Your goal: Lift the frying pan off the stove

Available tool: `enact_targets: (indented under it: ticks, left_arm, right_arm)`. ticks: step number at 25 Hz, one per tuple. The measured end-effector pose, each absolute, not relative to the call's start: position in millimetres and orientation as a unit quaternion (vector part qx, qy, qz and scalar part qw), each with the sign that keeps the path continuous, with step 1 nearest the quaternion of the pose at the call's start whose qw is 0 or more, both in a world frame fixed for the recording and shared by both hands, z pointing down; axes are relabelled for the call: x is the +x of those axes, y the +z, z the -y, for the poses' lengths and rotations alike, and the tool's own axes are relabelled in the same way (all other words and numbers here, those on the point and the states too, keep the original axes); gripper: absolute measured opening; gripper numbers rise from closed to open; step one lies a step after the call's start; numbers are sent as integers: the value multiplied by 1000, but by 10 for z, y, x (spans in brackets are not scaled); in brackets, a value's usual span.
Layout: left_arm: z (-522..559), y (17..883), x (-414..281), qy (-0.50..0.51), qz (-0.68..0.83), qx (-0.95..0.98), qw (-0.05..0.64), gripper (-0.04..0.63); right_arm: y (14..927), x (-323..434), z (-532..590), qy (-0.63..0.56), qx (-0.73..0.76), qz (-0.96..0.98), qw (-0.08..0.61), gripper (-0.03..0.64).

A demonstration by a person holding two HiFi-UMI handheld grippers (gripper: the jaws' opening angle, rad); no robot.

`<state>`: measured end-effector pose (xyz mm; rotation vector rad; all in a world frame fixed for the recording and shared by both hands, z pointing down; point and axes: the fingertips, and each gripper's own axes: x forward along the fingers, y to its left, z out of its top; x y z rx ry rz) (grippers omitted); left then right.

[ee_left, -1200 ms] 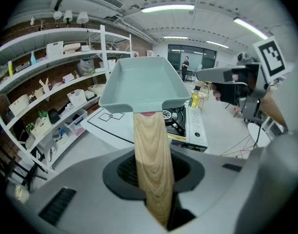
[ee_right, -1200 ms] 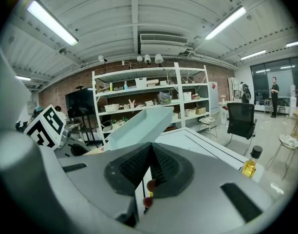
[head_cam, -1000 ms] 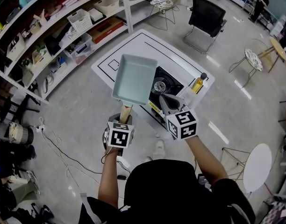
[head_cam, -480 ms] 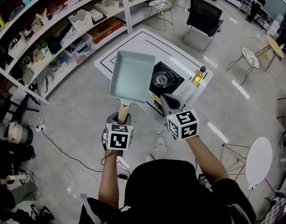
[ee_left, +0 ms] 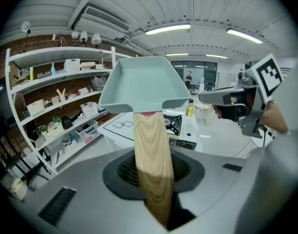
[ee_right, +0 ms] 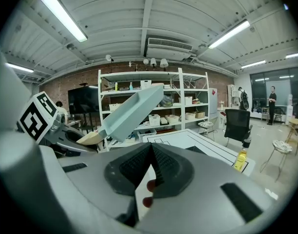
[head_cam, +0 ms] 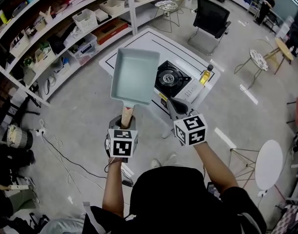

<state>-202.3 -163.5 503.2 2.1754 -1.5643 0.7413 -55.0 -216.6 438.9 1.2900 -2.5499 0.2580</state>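
A pale blue-green rectangular frying pan (head_cam: 134,74) with a wooden handle (head_cam: 127,115) hangs in the air, left of the black gas stove (head_cam: 172,78) and above the white table (head_cam: 121,53). My left gripper (head_cam: 125,124) is shut on the handle; in the left gripper view the handle (ee_left: 151,165) runs up between the jaws to the pan (ee_left: 141,84). My right gripper (head_cam: 172,105) hovers right of the handle, near the stove's front, shut with nothing in it. In the right gripper view the pan (ee_right: 134,108) tilts up at left.
A yellow oil bottle (head_cam: 205,75) stands at the stove's right end. A black office chair (head_cam: 213,17) is behind the table, and stocked shelves (head_cam: 66,28) run along the left. Round stools (head_cam: 267,167) stand on the grey floor at right.
The pan has moved left and a little up with my left gripper, so the burner, half covered before, now shows in full. My right gripper has drifted along beside it.
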Motion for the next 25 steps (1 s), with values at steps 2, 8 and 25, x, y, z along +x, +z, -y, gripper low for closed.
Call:
enact_targets:
  ticks: [2,8,25]
  left_arm:
    - [1588,4952,-2021,262,556,768,178,95]
    - [1476,4790,-1943,254,569,763,173,95]
    - [755,4558,-1272,232,598,749,165,95]
  right_arm:
    - [4358,-540,2129,88,445,881,135,2]
    - [4243,-434,2022,79,442,884,128,2]
    - [4207,192,1284,83,423,894,120,2]
